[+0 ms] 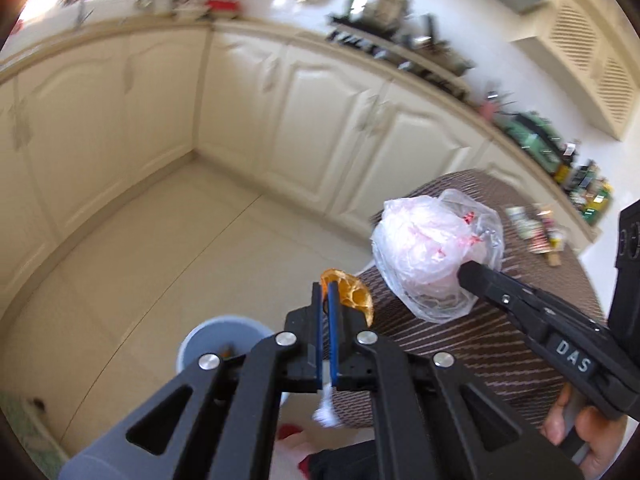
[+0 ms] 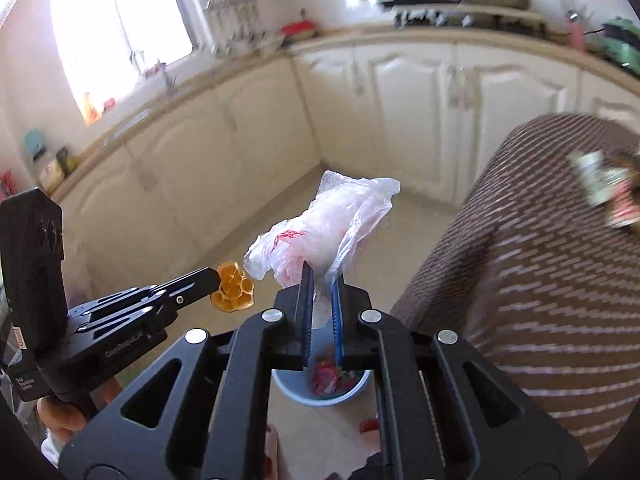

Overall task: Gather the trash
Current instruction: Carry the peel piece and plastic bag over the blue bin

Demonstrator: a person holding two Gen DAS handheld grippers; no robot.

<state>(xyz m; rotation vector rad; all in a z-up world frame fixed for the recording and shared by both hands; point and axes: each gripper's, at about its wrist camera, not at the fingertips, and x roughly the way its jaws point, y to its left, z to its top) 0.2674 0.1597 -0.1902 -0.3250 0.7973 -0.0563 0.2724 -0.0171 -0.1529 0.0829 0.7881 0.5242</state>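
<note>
- Cream cabinets (image 1: 304, 120) are running along two walls, with blurred clutter on the counter above them; its labels are too smeared to read.
- A desk (image 2: 540, 280) under a brown cloth with pale dashes is taking up the right side; small packets (image 2: 600, 188) are lying on it, their print unreadable.
- A blue-grey bin (image 2: 352, 392) is standing on the tiled floor beside the desk, directly under the right tool, with red wrappers inside.
- The right tool (image 2: 320, 280) is clamping together on a crumpled clear plastic bag (image 2: 320, 224) with red print that cannot be read; the bag is hanging in the air above the bin. From the left wrist camera its side is showing the letters "DAS".
- The left tool (image 1: 325, 300) is clamping together on a piece of orange peel (image 1: 352, 292), held aloft near the desk edge, just beside the bag. From the right wrist camera its body is showing pale lettering, seemingly "GenRobot.AI", though blurred.
- A hand (image 1: 580, 432) is gripping the right tool's handle.
</note>
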